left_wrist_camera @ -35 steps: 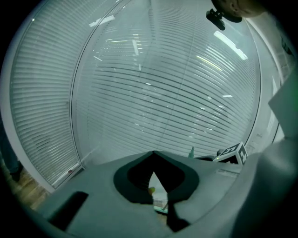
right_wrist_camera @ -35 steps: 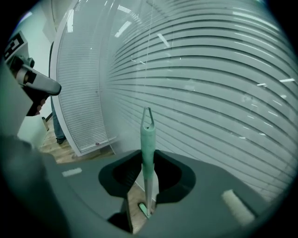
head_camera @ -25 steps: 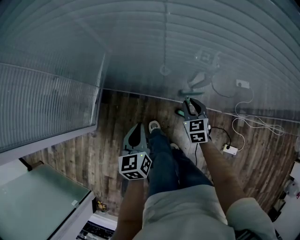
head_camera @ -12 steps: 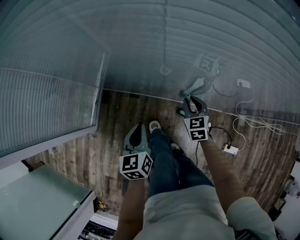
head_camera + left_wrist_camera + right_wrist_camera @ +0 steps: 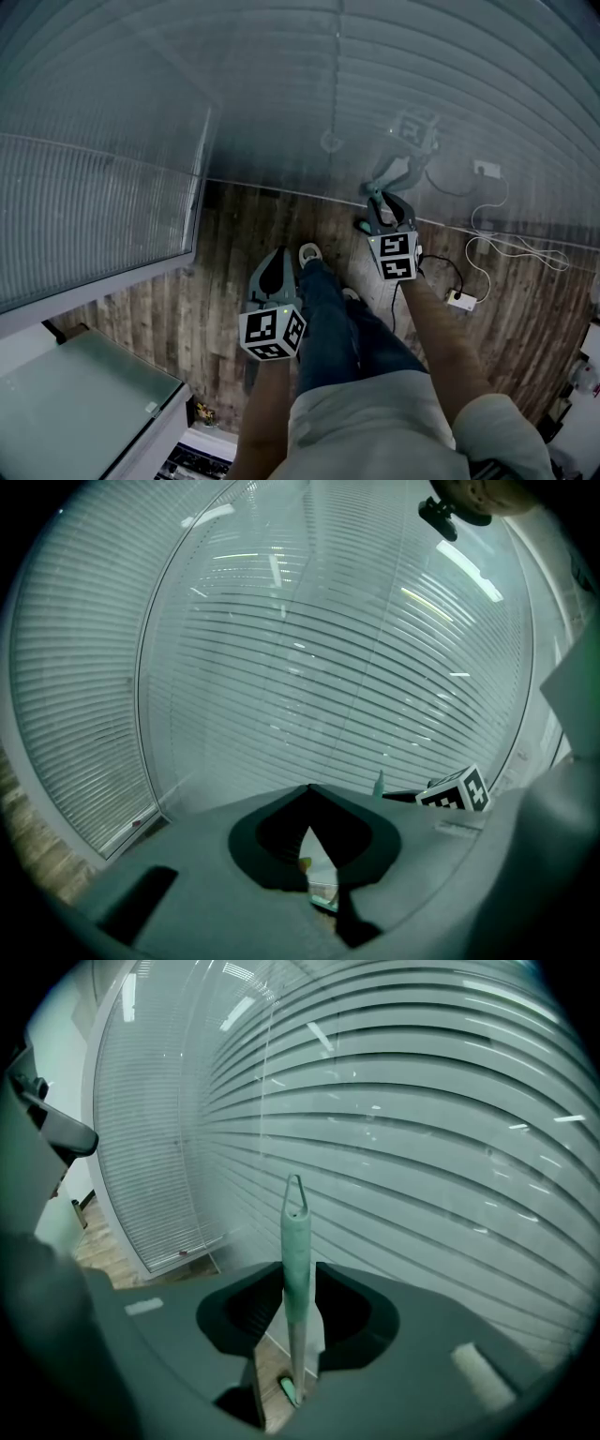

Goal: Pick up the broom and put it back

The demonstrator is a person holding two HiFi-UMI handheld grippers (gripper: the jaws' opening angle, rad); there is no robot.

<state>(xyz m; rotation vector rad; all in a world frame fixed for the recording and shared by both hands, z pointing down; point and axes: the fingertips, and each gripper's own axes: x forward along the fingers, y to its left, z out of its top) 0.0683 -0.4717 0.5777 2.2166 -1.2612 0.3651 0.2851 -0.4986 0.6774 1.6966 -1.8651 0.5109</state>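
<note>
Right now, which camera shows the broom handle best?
The right gripper view: the broom handle stands upright between opening jaws. The head view shows only a green bit; the left gripper view, just its tip.

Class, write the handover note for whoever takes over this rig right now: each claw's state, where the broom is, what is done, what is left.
Left claw: shut, empty, idle over the wooden floor.
Right claw: jaws opening, with the broom handle upright between them.
Broom: its lower end looks set on the floor at the foot of the glass wall.
Done: broom stood at the wall.
Left: finish letting go, check that it stays up, draw the claw back.
</note>
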